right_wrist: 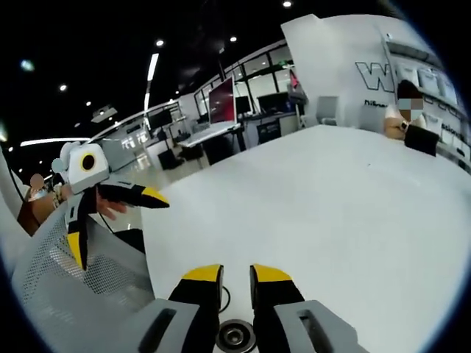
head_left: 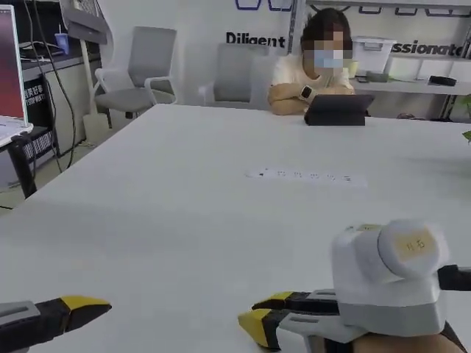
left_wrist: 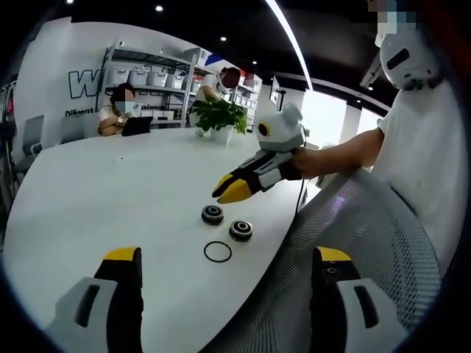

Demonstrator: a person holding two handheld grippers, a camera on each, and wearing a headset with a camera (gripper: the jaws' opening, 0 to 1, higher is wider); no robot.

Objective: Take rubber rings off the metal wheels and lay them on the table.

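- An open office: a long white table (head_left: pixel 184 191), grey chairs and shelves of storage boxes at its far end, and a person seated there with a tablet (head_left: pixel 336 110). All of that is well away from the loose rubber ring (left_wrist: pixel 218 251), which I take as my marker.
- The ring lies flat and alone near the table's edge. I'd judge it is one already stripped and laid down as the task asks.
- Two metal wheels, one (left_wrist: pixel 213 214) and its neighbour (left_wrist: pixel 241 230), sit just past the ring toward the potted plant (left_wrist: pixel 218 116). They are close together and clear of the ring. I can't tell from here whether dark rubber is on them.
- The right gripper (left_wrist: pixel 229 193) hangs in the air on the plant side of the ring. Its jaws are drawn narrow, with a slim gap and nothing in them. Its own view has a wheel directly below the tips, so it looks lined up to drop onto that wheel.
- The left gripper (right_wrist: pixel 110 224) is held back from the ring, straddling the table's edge beside a mesh chair (left_wrist: pixel 353 243). Its jaws are spread wide and empty, probably waiting to steady a wheel.
- Writing, all far from the ring:
  - "Diligent" (head_left: pixel 254 39) is on the end wall.
  - A cut-off word there ends in "ssionate" (head_left: pixel 430 49).
  - A large outlined "W" (left_wrist: pixel 81 82) shows in the left gripper view.
  - A printed strip (head_left: pixel 305 176) lies on the table, too blurred to read.
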